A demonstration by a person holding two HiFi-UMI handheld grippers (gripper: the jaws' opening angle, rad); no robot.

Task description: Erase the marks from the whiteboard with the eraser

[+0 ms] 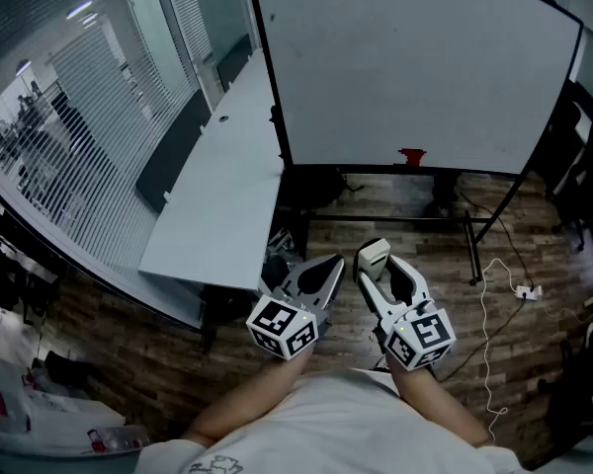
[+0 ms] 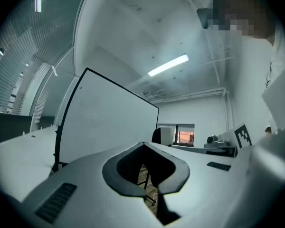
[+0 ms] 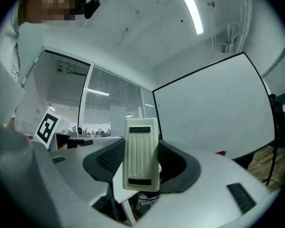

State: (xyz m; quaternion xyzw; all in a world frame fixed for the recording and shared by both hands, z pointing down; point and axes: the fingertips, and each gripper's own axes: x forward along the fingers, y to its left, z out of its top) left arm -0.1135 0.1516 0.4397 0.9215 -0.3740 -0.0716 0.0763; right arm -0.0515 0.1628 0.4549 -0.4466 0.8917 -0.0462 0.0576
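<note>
Whiteboard [image 1: 415, 57] well apart across wood floor [image 1: 395, 250]; right gripper [image 1: 377, 263] jaws tight on eraser [image 3: 141, 153], left gripper [image 1: 334, 264] jaws together.

Dark wood-plank floor [image 1: 395, 250] underfoot; long pale grey counter [image 1: 217, 196] at left beside slatted glass partition [image 1: 99, 97]; white ceiling strip light [image 2: 168, 64] overhead.

Whiteboard [image 1: 415, 67]: being kept ahead, well apart from both grippers.
Desk [image 1: 227, 166]: being kept just left of the whiteboard.
Eraser [image 1: 373, 253]: being held between the right gripper's [image 1: 375, 265] jaws.
Left gripper [image 1: 323, 268]: being held just left of the right gripper.
</note>
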